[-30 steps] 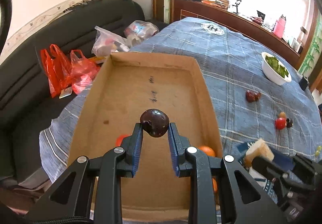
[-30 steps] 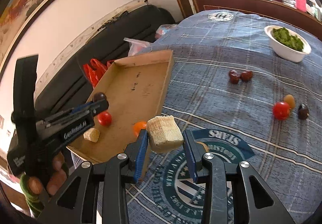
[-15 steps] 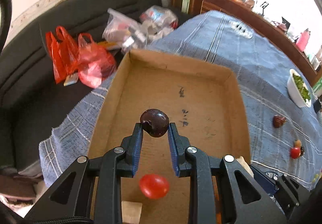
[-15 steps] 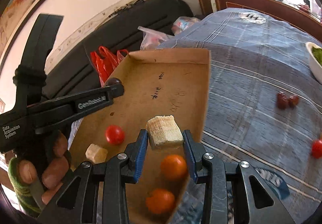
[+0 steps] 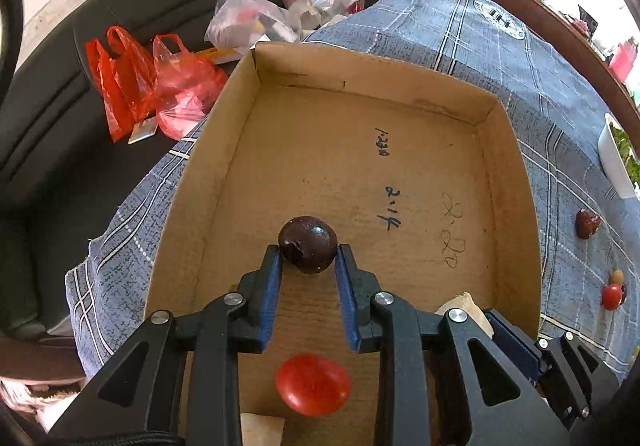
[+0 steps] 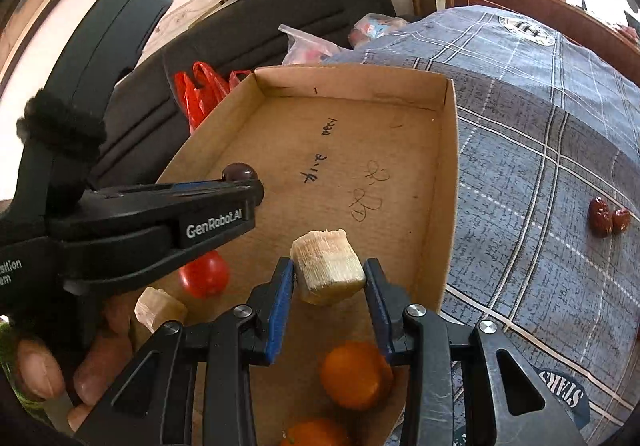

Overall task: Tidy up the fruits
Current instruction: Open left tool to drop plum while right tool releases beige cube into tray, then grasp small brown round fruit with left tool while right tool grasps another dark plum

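The cardboard box (image 5: 508, 181) lies directly under both grippers. The right gripper (image 6: 329, 278), fingers just eased wider yet clamped on the pale chunk (image 6: 327, 266), hangs near the wall at three o'clock. The left gripper (image 5: 308, 266), likewise loosened, pinches the dark fruit (image 5: 307, 244) mid-floor, tomato (image 5: 313, 384) at six o'clock.

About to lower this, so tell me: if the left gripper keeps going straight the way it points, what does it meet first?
Probably the bare floor of the cardboard box; the left gripper holds a dark round fruit over it, nothing between.
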`<state>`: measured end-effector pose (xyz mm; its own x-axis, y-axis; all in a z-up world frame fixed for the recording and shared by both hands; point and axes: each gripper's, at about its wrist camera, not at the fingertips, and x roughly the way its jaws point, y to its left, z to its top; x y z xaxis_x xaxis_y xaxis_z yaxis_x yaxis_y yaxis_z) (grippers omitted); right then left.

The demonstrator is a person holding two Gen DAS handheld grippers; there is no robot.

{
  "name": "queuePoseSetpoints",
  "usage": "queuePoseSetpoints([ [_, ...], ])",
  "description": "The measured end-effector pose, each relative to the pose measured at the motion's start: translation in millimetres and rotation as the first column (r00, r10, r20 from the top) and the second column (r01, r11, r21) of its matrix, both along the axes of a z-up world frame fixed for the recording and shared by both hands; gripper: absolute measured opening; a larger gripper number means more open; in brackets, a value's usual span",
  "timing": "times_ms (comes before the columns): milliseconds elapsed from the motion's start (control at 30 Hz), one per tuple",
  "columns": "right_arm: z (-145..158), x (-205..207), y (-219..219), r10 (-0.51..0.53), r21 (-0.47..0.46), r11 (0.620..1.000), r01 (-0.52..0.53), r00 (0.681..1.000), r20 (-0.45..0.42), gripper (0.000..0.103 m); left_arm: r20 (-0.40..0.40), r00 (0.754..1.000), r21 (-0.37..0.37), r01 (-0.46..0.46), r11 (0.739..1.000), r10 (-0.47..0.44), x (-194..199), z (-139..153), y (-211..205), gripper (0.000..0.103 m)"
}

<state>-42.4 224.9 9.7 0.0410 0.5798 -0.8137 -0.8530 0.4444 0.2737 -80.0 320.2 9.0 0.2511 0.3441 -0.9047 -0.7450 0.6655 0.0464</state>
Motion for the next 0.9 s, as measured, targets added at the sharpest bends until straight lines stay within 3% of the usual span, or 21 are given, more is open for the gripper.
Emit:
queuePoseSetpoints([
  [133, 1.3, -2.3, -0.4, 0.003, -0.007, 1.000, -0.003, 1.000, 0.006, 0.038, 0.002, 1.000, -0.024, -0.011, 1.000, 0.011, -4.4, 0.9, 1.4, 0.037],
  [400, 18.3, 1.5, -20.8, -0.023, 0.041, 0.999, 0.023, 1.000, -0.006, 0.045, 0.109, 0.993, 0.008, -0.043, 0.999, 0.042, -32.5, 31.1, -14.0, 0.037],
  [800, 53.4, 7.2, -122.3, -0.164, 0.169, 0.970, 0.174, 0.984, -0.070, 0.047, 0.179, 0.983, 0.095, 0.031, 0.995, -0.047, -44.1, 62.2, -82.3, 0.037],
  [900, 53.0, 11.6, -150.5, -0.207, 0.170, 0.961, 0.219, 0.975, -0.082, 0.047, 0.187, 0.979, 0.091, 0.065, 0.994, -0.082, -40.8, 64.7, -98.3, 0.043],
])
